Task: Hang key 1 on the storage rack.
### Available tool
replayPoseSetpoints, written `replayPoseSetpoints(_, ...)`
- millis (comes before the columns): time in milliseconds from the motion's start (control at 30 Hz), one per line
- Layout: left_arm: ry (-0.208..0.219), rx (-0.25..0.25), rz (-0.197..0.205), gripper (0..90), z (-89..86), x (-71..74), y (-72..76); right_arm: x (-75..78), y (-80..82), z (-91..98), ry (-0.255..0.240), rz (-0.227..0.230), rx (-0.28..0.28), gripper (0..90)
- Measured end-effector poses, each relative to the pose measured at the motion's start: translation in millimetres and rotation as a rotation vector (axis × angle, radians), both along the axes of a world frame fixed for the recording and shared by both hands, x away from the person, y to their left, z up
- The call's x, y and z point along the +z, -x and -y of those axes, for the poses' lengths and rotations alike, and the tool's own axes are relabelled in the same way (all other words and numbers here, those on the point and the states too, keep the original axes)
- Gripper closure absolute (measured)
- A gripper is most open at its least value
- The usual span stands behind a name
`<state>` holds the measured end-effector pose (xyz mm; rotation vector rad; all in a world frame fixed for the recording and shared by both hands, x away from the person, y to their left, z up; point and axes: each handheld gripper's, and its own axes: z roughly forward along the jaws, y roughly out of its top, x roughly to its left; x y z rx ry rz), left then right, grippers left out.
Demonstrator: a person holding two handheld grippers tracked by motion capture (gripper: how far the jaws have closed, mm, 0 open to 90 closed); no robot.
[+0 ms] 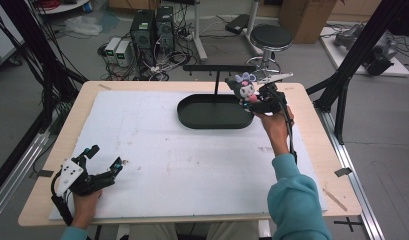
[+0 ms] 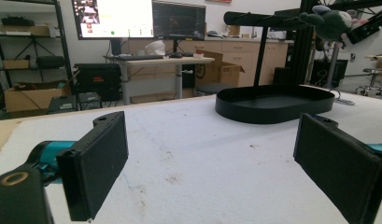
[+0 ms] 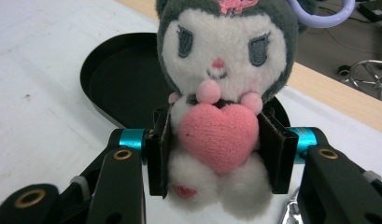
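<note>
1. Right gripper (image 1: 256,102): positioned at the 1 o'clock area of the table (image 1: 312,150), above the right end of the black oval tray (image 1: 192,117). Its 2 jaws are clamped on the body of a plush toy (image 1: 245,89), one on each side. In the right gripper view, the plush toy (image 3: 221,107) faces the camera, upright, with a dark grey hood, a white face, a pink heart on its chest and a lilac ring at its top. The tray (image 3: 118,79) lies behind and below it.

2. Left gripper (image 1: 104,159): positioned at the 8 o'clock corner of the table, low over the white mat (image 1: 157,150). Its 2 jaws stand wide apart with nothing between them. In the left gripper view, the tray (image 2: 272,105) lies ahead at 1 o'clock, well apart from the jaws.

3. Black T-shaped stand (image 1: 218,70): its post rises from the far edge of the tray, with a horizontal bar on top. The plush toy is just beside the bar's right end.
</note>
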<state>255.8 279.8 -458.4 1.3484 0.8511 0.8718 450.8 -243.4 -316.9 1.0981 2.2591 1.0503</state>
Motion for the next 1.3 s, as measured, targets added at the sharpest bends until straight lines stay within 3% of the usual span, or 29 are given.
replayPoseSetpoints(633, -0.001, 0.0, -0.001, 10.5, -0.2, 0.0, 0.0, -6.9, -11.0, -0.9, -0.019, 0.001, -0.016, 53.3)
replayPoseSetpoints(1300, -0.002, -0.001, -0.001, 10.5, -0.4, 0.0, 0.0, -16.2, -29.8, 1.9, -0.021, -0.03, -0.041, 53.2)
